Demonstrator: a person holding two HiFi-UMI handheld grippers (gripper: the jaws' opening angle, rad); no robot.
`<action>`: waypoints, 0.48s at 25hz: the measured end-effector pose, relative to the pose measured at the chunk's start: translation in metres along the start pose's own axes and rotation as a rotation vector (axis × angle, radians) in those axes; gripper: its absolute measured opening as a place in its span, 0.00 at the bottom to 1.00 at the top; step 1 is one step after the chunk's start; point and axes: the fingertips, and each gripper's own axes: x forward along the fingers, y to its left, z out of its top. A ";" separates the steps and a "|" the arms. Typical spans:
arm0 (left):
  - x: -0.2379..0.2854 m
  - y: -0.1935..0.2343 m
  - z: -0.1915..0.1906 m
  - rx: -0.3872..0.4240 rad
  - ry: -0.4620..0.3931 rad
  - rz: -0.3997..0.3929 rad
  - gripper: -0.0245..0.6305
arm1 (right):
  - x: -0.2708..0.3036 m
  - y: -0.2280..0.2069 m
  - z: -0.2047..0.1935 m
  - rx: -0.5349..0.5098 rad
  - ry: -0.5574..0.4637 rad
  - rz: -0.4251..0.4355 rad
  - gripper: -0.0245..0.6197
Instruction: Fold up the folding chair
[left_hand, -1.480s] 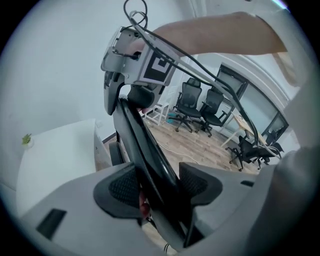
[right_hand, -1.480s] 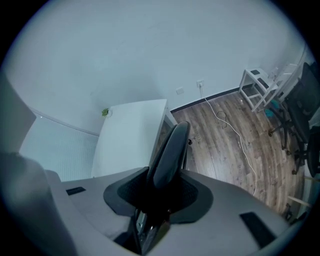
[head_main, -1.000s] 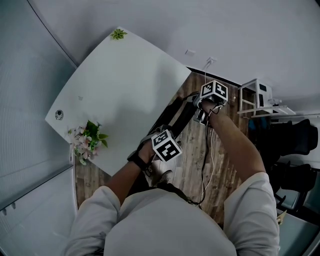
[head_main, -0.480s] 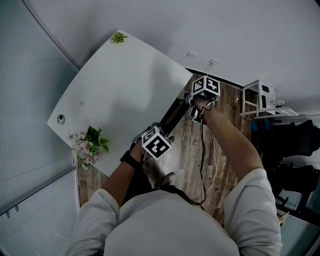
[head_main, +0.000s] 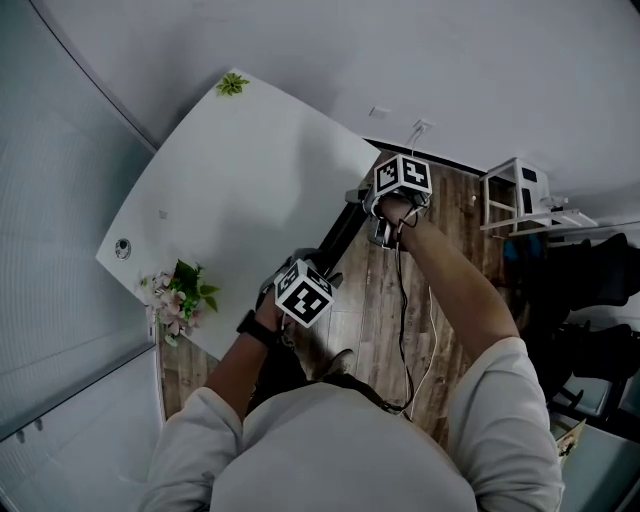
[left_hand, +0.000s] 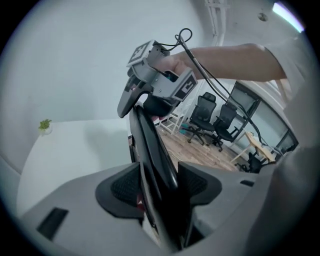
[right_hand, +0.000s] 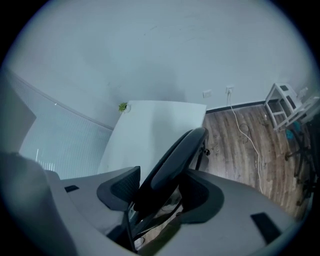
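The black folding chair (head_main: 340, 234) shows as a thin, dark, smooth-edged slab with a rounded padded rim, seen nearly edge-on; it stands on the brown wood-plank floor (head_main: 385, 300) just beside the long edge of the matte white rectangular table (head_main: 240, 170). In the head view its long axis runs slantwise from the left gripper (head_main: 306, 266) up and right to the right gripper (head_main: 378, 222); it looks closed nearly flat, though the narrow sliver in view leaves that unsure.

In the left gripper view the grey moulded left gripper (left_hand: 159, 186) has its ribbed black pads (left_hand: 125, 186) pressed narrowly on either face of the chair's (left_hand: 152, 145) edge; the edge rises straight away from the jaws to the right gripper (left_hand: 141, 102), which caps its top. In the right gripper view the right gripper (right_hand: 160, 187) is clamped the same way round the chair's (right_hand: 177, 150) curved, glossy rim, which points away toward the table and wall.

The person's left arm is bent close to the body, a dark band at the wrist, with the marker cube facing up; the right arm reaches forward, almost straight, bare below a rolled white sleeve, with a black cable trailing along it.

A pink-and-green flower bunch (head_main: 178, 290) lies at the table's near corner; a small green plant (head_main: 232, 84) sits at the far one.
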 end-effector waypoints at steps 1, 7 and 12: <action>-0.001 0.001 0.002 0.026 -0.006 0.025 0.42 | -0.003 0.000 0.000 -0.026 -0.009 0.002 0.43; -0.017 0.006 0.014 0.115 -0.032 0.141 0.48 | -0.034 -0.001 -0.006 -0.048 -0.090 0.080 0.49; -0.049 0.012 0.044 0.095 -0.144 0.226 0.48 | -0.091 -0.012 -0.021 -0.086 -0.235 0.156 0.49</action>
